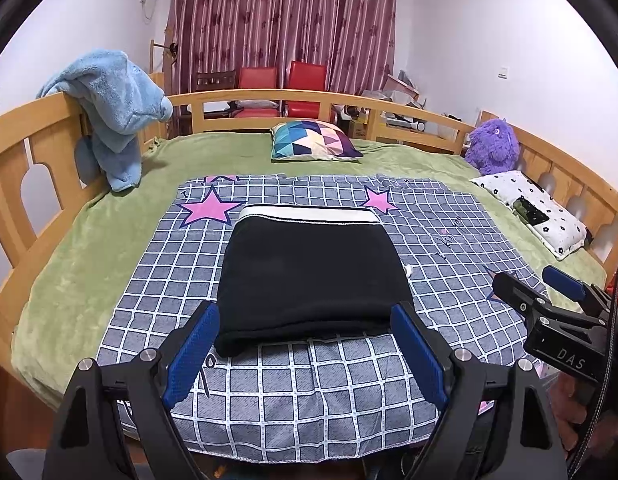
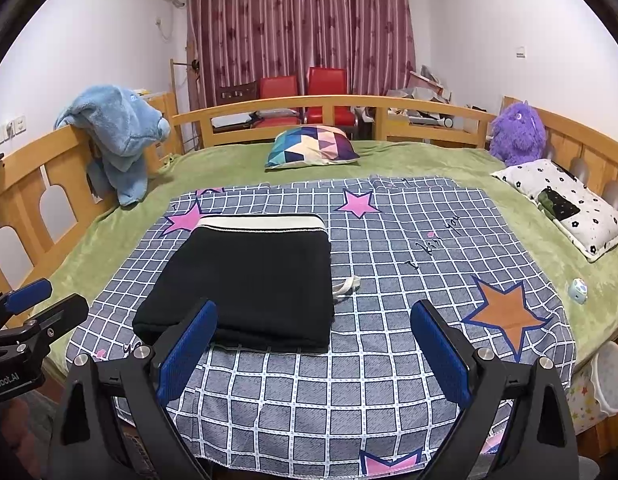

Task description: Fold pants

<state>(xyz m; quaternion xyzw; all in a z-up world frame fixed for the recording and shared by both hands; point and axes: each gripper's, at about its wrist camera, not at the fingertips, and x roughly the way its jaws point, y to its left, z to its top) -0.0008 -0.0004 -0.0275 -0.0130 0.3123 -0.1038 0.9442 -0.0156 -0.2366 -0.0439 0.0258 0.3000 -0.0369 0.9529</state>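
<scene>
On a wooden-railed bed point(image 1: 237, 98) covered with a green blanket point(image 1: 89, 248), a grey-blue checked sheet point(image 2: 389, 264) printed with pink and orange stars lies spread flat, and the black pants point(image 1: 309, 276) rest on it, already folded into a compact, thick rectangle. Their white waistband point(image 1: 309, 214) shows along the far edge, and a short white drawstring point(image 2: 346, 286) pokes out from the right side. The left gripper point(image 1: 305, 348) hovers just in front of the near edge of the bundle, its blue-padded jaws spread wide and holding nothing. The right gripper point(image 2: 313, 348) hangs near it, to the right of the pants, also wide open and empty, with bare sheet between its pads. Neither tool touches the cloth. Judging from the tidy shape, the folding looks finished or nearly so, and the step in hand seems to be a pause after letting go. Any next move would likely be minor: tucking the stray drawstring under, or pressing the bundle flat, which calls for a gentle touch so the layers do not slide apart. A patterned pillow point(image 1: 315, 140), a purple plush toy point(image 1: 493, 146) and a blue plush towel point(image 1: 109, 112) sit well clear at the bed's edges.
</scene>
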